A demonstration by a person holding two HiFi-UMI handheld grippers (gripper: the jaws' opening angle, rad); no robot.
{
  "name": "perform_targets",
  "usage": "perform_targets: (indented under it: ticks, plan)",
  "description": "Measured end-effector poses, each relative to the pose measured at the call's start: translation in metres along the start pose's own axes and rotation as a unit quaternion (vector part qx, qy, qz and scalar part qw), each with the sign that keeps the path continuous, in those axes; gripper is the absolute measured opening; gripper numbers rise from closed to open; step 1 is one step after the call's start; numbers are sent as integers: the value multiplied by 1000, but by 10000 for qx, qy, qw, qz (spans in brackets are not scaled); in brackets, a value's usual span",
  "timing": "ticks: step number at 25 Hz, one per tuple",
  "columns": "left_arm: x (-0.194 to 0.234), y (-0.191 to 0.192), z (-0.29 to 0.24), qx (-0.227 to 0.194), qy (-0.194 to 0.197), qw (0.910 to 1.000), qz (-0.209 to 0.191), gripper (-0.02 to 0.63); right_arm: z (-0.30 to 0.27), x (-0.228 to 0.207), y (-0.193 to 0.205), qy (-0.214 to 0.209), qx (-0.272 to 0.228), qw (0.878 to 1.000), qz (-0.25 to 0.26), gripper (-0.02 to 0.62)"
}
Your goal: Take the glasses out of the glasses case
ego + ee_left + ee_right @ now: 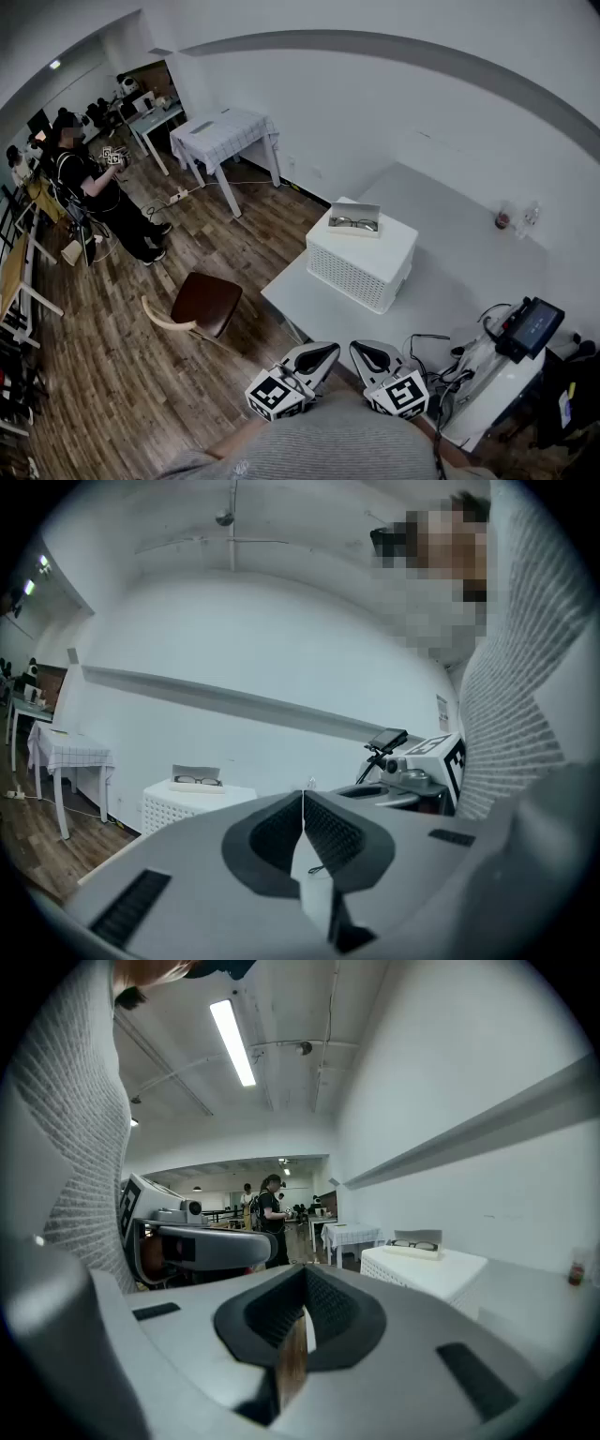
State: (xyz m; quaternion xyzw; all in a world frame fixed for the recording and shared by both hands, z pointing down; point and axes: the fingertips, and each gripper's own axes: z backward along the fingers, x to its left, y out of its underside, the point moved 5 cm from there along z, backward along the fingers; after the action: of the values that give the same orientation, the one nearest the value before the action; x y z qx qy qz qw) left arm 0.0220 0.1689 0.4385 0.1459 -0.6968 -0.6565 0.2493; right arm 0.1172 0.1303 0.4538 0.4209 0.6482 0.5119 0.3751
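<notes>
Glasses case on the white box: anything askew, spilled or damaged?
Nothing stands out. The glasses case lies open and level on the white box, with the glasses resting inside; nothing looks spilled or broken.

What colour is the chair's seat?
The chair seat is dark brown, best seen in the head view.

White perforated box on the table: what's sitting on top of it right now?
An open glasses case lies on the box, with the glasses resting in it. The box's inside is covered, so its contents cannot be seen.
</notes>
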Motion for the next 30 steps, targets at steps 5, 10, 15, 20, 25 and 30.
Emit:
perform_targets:
  ticks: [5,10,15,20,25,30]
  plan:
    - [0,2,-5,-2,-5,10000,17,14,2,-5,1,-13,-11,10000,-25,12]
    - [-1,1,-6,31,19,10000,16,14,1,-6,0,-15,-38,10000,-66,12]
    - [-1,2,-5,32,-7,10000,34,13,2,-7,2,-25,-65,9999,-115,12]
    - [-2,3,-4,40,2,10000,43,14,2,-9,3,-103,-204,9990,-377,12]
    - [-2,4,-4,32,-17,10000,66,14,2,-11,5,-126,-206,9987,-449,14]
    - [-3,5,-7,35,2,10000,78,14,3,-11,6,-124,-180,9989,-411,14]
